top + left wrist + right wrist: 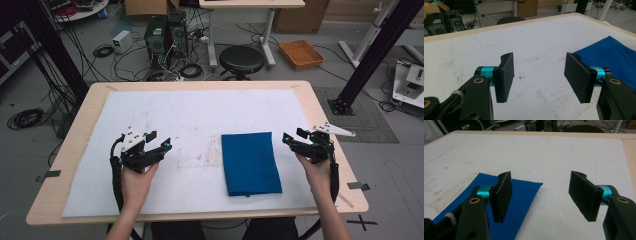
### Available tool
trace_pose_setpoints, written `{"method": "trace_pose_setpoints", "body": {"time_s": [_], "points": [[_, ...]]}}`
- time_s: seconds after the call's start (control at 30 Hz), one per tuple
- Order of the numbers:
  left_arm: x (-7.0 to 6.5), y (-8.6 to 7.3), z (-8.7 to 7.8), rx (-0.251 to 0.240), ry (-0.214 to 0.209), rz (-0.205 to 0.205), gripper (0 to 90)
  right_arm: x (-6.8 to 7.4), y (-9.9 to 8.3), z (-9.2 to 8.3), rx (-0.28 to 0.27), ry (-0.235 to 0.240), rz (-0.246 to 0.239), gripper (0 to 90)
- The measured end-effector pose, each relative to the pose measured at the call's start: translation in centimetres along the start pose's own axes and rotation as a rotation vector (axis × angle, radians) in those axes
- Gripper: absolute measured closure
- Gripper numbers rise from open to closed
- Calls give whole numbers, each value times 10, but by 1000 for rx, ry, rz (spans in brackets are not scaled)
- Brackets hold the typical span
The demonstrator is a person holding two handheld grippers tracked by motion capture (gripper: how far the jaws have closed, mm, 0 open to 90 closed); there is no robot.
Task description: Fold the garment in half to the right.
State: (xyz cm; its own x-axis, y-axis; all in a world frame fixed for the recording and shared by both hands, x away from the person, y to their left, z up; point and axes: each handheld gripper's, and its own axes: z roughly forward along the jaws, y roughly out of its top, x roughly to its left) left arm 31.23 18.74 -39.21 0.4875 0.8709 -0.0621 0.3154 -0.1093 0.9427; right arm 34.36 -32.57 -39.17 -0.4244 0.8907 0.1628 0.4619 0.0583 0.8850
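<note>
On the white-covered bench [150, 105], a folded blue cloth [250, 162] lies right of centre, soft and light, best pinched at a corner; the left gripper [159, 140] and right gripper [294, 136] both gape, holding nothing.

Folded cloth [250, 163] solid blue, no pattern. Tabletop [307, 95] light wood, covered by white sheet [200, 110] with brownish smudges. Left claw [159, 139] black, cyan accents, white top. Right claw [294, 135] black, cyan accents, brass-coloured pivots. Stool [241, 59] black. Tray [301, 53] orange.

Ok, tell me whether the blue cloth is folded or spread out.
Folded: the blue cloth lies as a compact, neat rectangle, flat on the white mat.
</note>
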Motion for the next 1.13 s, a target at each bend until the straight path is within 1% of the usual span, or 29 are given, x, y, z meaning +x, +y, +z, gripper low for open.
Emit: {"method": "trace_pose_setpoints", "body": {"time_s": [0.1,0.27,0.47,0.5,0.97,1.13], "points": [[2,0,-2,0,11,6,411,0,0,-3,-5,1,6,345],[6,0,-5,-8,27,4,411,0,1,-5,-2,3,0,345],[7,-2,-4,3,29,1,410,-1,0,-3,6,3,3,344],[8,-2,-4,6,27,6,411,-1,0,-3,8,4,4,345],[7,-2,-6,8,26,9,410,1,2,-2,7,10,-4,345],[8,-2,-7,4,32,6,410,0,2,0,6,13,-1,345]]}}
